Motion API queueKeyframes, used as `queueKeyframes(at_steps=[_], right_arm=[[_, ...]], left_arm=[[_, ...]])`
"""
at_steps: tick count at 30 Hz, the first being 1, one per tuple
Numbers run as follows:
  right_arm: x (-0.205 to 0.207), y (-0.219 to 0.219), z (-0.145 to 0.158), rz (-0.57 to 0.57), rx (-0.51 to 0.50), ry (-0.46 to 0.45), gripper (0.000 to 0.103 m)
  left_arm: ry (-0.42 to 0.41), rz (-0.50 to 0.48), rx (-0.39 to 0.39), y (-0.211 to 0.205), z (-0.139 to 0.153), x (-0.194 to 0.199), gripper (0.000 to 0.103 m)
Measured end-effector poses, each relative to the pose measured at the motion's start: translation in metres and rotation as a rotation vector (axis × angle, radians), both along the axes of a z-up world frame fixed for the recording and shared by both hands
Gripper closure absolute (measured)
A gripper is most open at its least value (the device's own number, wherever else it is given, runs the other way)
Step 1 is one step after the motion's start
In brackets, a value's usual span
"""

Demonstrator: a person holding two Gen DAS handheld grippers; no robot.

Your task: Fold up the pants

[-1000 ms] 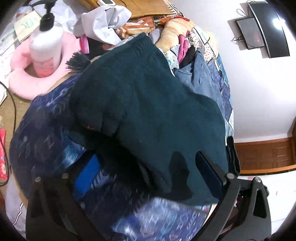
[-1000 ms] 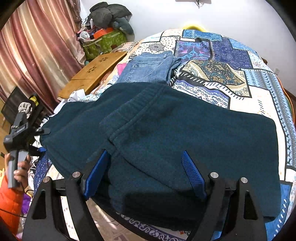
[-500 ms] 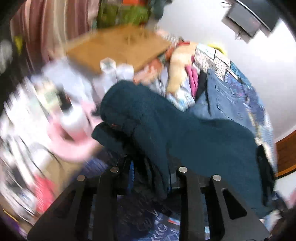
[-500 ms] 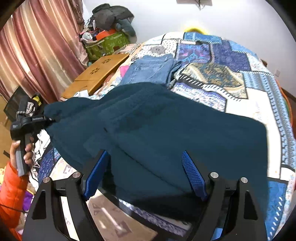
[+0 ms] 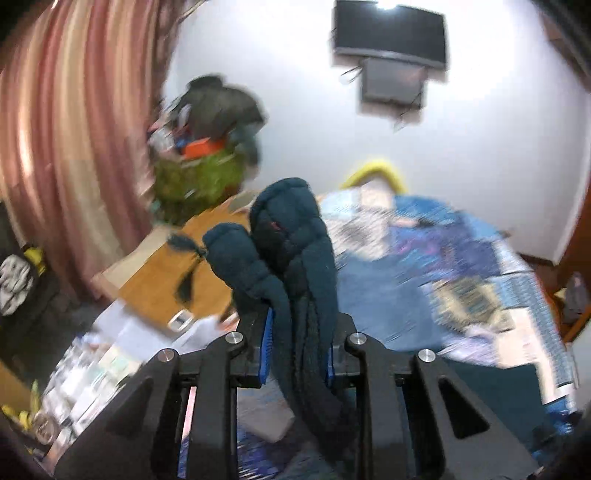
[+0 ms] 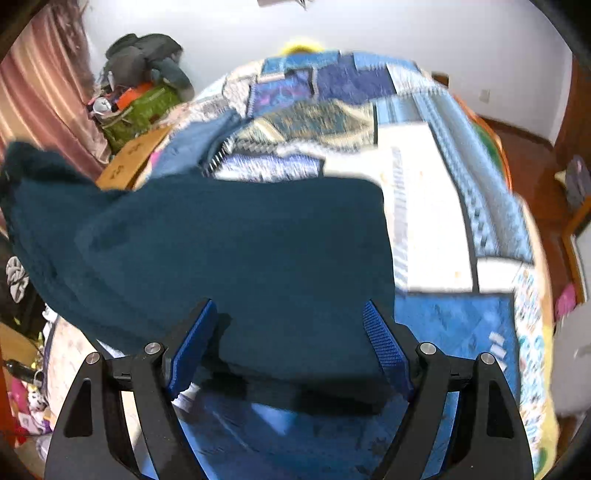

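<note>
Patchwork quilt in blue, white and purple prints [image 6: 436, 221] covers the bed, which fills most of the right wrist view; a yellow shape [image 6: 301, 48] sits at its far end against the white wall [image 6: 369, 29]. Dark teal fleece pants [image 6: 236, 251] lie across the near left part of the quilt, with one end lifted off the bed toward the left edge of that view.

Left gripper [image 5: 297, 354]: blue-padded fingers nearly closed, clamping a bunched fold of the pants, which stands up out of the jaws in two rounded lumps. A dark drawstring end [image 5: 188, 258] dangles off the left lump.

Right gripper [image 6: 290, 347]: fingers spread wide, nothing between the pads; it hangs just over the near edge of the pants. Cannot tell whether the tips touch the cloth.

Room, left wrist view (motion-blurred): pink striped curtain [image 5: 74, 129] at left, green bag piled with dark clothes [image 5: 199, 173] in the corner, light wooden board [image 5: 162, 273] beside the bed, black wall-mounted screen [image 5: 389, 35] high on the wall. Folded blue denim [image 5: 384, 302] lies on the quilt beyond the pants. Red-brown wood floor [image 6: 524, 147] to the right of the bed.
</note>
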State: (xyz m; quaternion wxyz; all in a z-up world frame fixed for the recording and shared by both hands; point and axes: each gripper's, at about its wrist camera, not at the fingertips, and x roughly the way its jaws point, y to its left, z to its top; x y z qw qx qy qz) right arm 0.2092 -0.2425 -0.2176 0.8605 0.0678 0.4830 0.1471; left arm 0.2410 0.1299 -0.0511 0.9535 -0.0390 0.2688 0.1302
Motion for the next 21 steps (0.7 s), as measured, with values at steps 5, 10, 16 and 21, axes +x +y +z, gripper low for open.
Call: queueKeyframes(at_steps=[5,10,16,21], right_arm=[[-0.003,0.001,-0.002,0.017,0.008,-0.018,0.024],[-0.003,-0.003,-0.007,0.033,0.044,-0.013,0.024],[-0.002,-0.004,-0.009,0.038,0.059,-0.015,0.024],[-0.003,-0.006,-0.008,0.038,0.070,-0.017,0.024]], left_arm=[[-0.048,-0.169,-0.027,-0.067,0.031,0.020,0.083],[-0.042,-0.357,-0.120,-0.137,0.041,0.048,0.084],[0.060,-0.530,-0.164,-0.221,0.017,0.076,0.085],[0.229,-0.646,-0.174,-0.273,-0.025,0.087,0.085]])
